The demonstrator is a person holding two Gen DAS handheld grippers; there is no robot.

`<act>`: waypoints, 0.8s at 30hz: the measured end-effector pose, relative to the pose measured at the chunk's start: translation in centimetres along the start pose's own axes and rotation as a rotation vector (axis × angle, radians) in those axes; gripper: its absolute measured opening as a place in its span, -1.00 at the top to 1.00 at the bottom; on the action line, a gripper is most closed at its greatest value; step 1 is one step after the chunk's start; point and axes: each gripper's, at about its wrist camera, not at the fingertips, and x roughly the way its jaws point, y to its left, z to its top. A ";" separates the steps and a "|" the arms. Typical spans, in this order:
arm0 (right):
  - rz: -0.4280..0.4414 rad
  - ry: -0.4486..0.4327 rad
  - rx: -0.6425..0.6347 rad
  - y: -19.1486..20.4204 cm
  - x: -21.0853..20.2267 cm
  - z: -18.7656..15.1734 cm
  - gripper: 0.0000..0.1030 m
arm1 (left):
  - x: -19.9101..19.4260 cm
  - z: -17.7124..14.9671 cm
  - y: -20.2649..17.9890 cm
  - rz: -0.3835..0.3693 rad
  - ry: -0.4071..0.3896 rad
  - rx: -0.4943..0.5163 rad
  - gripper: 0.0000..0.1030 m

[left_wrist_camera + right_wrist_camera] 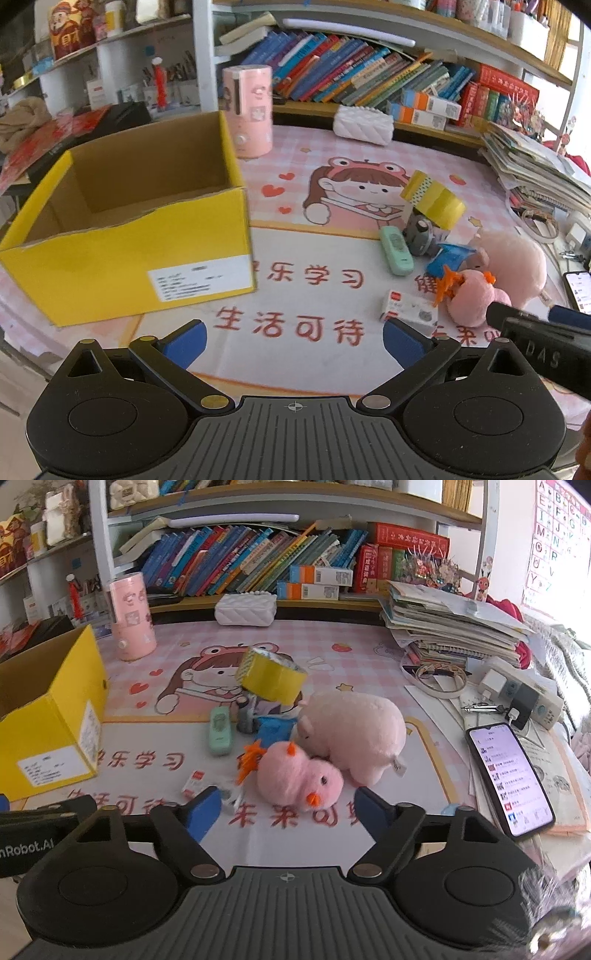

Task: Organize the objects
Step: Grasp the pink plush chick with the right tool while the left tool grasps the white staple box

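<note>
Open yellow box (125, 236) on the left, right of it a yellow tape roll (434, 199), green stapler (397, 249), pink plush chick (471, 299), left gripper (295, 338) spread wide in front

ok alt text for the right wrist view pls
Open right gripper hovers just short of a pink chick plush lying against a pink pig plush on a cartoon desk mat. An open yellow box stands left, a lit phone right.

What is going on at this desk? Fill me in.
A person holds a claw in each hand to tidy a toy pile into the yellow box, which looks empty. The left claw and right claw are both open, holding nothing. The right one faces the pink chick plush, with the yellow tape roll behind.
</note>
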 end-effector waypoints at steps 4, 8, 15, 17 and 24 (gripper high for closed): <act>0.023 0.035 0.022 -1.4 2.0 1.2 -0.15 | 0.9 0.5 -0.9 -0.010 0.004 0.019 -0.97; 0.051 0.089 -0.009 -1.6 4.0 1.6 -0.13 | 2.0 0.6 -1.5 0.003 0.042 0.040 -0.97; 0.087 0.134 -0.208 0.1 7.0 2.0 -0.43 | 2.8 0.4 -1.3 0.060 0.082 -0.030 -0.97; 0.081 0.130 -0.247 0.3 7.7 2.1 -0.44 | 3.0 0.4 -1.3 0.065 0.086 -0.040 -0.96; 0.098 0.146 -0.311 0.0 9.7 2.4 -0.28 | 3.8 0.6 -2.8 0.027 0.094 -0.030 -0.95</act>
